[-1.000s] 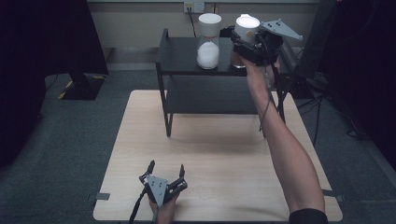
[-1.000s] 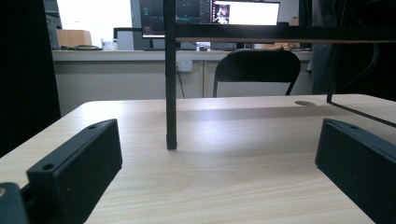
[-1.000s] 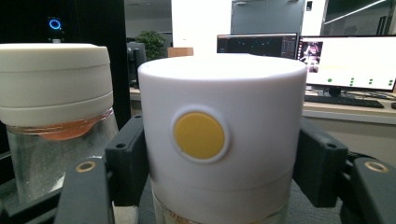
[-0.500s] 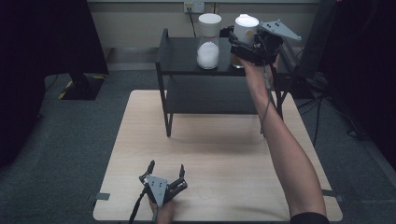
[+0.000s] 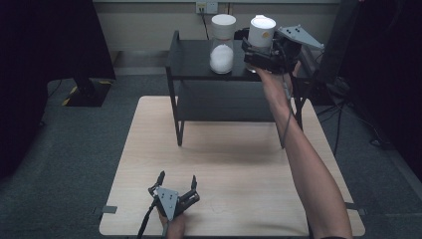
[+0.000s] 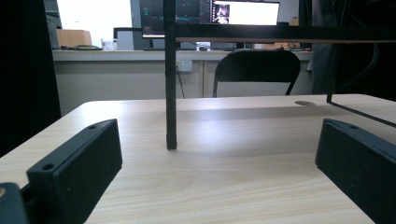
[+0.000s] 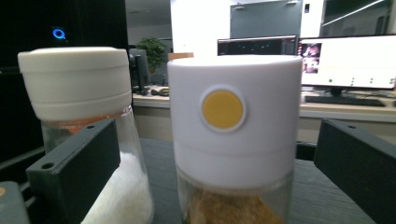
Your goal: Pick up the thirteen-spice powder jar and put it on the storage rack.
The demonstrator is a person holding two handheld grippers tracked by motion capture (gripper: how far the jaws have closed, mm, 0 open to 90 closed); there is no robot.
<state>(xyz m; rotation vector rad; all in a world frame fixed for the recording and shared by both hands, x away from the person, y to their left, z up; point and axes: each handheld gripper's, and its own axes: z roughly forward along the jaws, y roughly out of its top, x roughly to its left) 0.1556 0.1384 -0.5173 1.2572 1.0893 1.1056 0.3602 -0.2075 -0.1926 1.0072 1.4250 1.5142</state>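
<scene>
Light wood table (image 5: 229, 164) w/ pale grain sits on dark grey carpet (image 5: 64, 149); a black two-tier metal rack (image 5: 199, 62) stands at its far end, one thin leg (image 6: 171, 93) planted on the tabletop. On the rack's top shelf, two jars stand close side by side — a jar w/ white powder (image 5: 222, 45) and a white-capped jar w/ brown contents (image 5: 262, 37), yellow dot (image 7: 222, 109) on its cap.

Right gripper (image 5: 260, 59) is up at the shelf, jaws just been opening and now wide; the brown jar stands between them, gaps visible both sides in the right gripper view, so not squeezed. Left gripper (image 5: 176, 185) rests low at the table's near edge, jaws spread, nothing between — just bare wood ahead.

Room: beige wall w/ a socket (image 5: 206, 7) behind the rack, dark panels at left & right, cables on the floor at right. Beyond, a black chair (image 6: 256, 70), a desk and lit monitors (image 7: 345, 56).
</scene>
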